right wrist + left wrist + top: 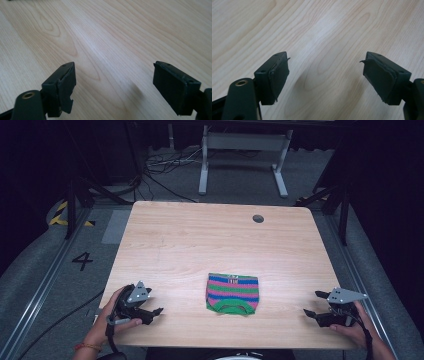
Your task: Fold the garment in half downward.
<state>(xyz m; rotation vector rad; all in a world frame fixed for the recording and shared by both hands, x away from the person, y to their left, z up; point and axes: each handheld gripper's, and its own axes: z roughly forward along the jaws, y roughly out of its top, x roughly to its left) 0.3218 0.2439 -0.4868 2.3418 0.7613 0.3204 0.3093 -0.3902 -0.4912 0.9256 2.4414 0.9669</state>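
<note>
A small folded knit garment [233,293] with pink, blue and green stripes lies flat near the table's front middle. My left gripper [154,314] rests low at the front left of the table, held by a hand, its jaws open and empty over bare wood [325,75]. My right gripper [312,306] sits at the front right, also in a hand, jaws wide open with nothing between them [113,82]. Both grippers point inward toward the garment and stand well apart from it.
The wooden table [200,235] has a round cable hole [258,218] at the back right. Behind the table stand a white frame [245,155] and loose cables on the floor. A floor mark "4" [82,260] lies to the left.
</note>
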